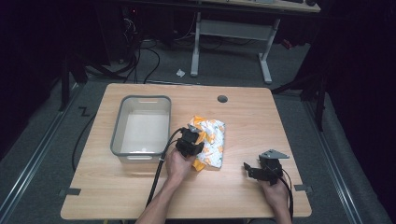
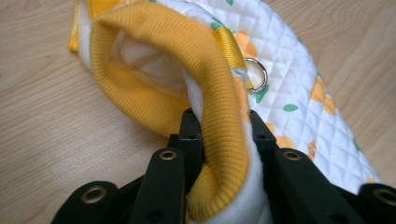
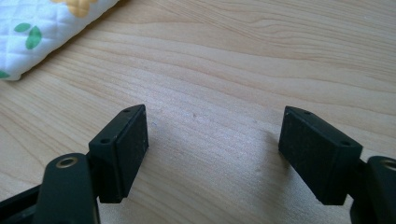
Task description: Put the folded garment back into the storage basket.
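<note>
Left gripper view: my left hand-held gripper (image 2: 219,140) is clamped on the yellow ribbed cuff (image 2: 219,93) of the quilted garment (image 2: 299,84) lying on the worktop (image 2: 42,116); I should lift slowly, keeping the cuff pinched; right hand-held gripper (image 3: 212,135) rests open, well apart; grey bin (image 1: 140,126) beyond.

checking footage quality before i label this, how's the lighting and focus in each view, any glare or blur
High view: the table is lit, the room around it falls to near black, and the picture is soft, with pale glare inside the grey bin. Left gripper view: bright and even; the yellow ribbed cuff is sharp, the jaws at the bottom edge slightly soft. Right gripper view: wood grain crisp, soft shadows beside the open jaws, no glare.
</note>
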Motion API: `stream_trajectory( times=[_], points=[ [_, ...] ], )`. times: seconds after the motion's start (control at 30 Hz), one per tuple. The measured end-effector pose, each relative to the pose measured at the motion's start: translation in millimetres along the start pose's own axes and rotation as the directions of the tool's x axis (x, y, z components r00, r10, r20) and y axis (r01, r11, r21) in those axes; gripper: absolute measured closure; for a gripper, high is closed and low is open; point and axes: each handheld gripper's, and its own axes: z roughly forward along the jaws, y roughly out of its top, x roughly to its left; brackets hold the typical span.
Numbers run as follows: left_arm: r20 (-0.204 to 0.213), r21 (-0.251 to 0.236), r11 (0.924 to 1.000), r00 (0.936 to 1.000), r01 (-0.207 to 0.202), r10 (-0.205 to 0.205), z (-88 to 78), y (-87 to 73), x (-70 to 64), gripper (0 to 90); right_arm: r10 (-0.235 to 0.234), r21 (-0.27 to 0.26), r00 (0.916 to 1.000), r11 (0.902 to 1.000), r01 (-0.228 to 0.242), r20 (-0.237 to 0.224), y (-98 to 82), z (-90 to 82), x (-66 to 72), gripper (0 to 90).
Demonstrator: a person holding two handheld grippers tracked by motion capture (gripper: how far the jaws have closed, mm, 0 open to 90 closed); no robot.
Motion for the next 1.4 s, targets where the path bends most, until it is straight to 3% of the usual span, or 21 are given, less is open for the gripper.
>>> stream_trajectory(
  times=[0.3, 0.33, 0.4, 0.43, 0.73, 1.03, 1.2, 1.4],
  points=[
    [0.048, -0.035, 0.9994, 0.9989, -0.002, 0.004, -15.7, 2.8, -0.6, 73.7, -0.004, -0.002, 1.0, 1.0, 0.003, -0.001, -0.2, 0.2, -0.2, 24.1],
    [0.048, -0.036, 0.9993, 0.9988, -0.01, 0.012, -16.8, 3.5, -1.9, 73.7, -0.002, -0.002, 1.0, 1.0, 0.002, -0.001, -0.1, 0.1, -0.1, 24.1],
    [0.03, -0.033, 0.9966, 0.9966, -0.076, 0.077, -22.7, 5.5, -7.6, 73.8, -0.002, 0.0, 1.0, 1.0, 0.002, -0.001, -0.1, 0.1, -0.1, 24.1],
    [0.036, -0.038, 0.9961, 0.9961, -0.079, 0.081, -25.4, 5.3, -7.7, 73.8, -0.003, 0.0, 1.0, 1.0, 0.003, -0.001, 0.0, 0.0, -0.2, 24.1],
    [0.106, -0.102, 0.9939, 0.993, -0.041, 0.052, -44.8, 6.7, -2.9, 74.0, 0.001, 0.001, 1.0, 1.0, -0.001, 0.001, 0.0, 0.0, 0.1, 24.1],
    [0.129, -0.152, 0.9882, 0.9909, -0.019, 0.039, -62.5, 7.2, 2.5, 74.0, -0.001, 0.0, 1.0, 1.0, 0.001, 0.001, 0.1, 0.1, 0.0, 24.1],
    [0.125, -0.169, 0.9847, 0.9901, -0.041, 0.062, -73.2, 11.9, 2.5, 74.0, 0.0, 0.0, 1.0, 1.0, 0.0, 0.002, 0.1, 0.2, 0.0, 24.1],
    [0.122, -0.205, 0.9781, 0.9904, -0.039, 0.065, -86.5, 16.9, 5.6, 74.0, 0.0, 0.0, 1.0, 1.0, 0.0, 0.002, 0.1, 0.1, 0.0, 24.1]
  ],
)
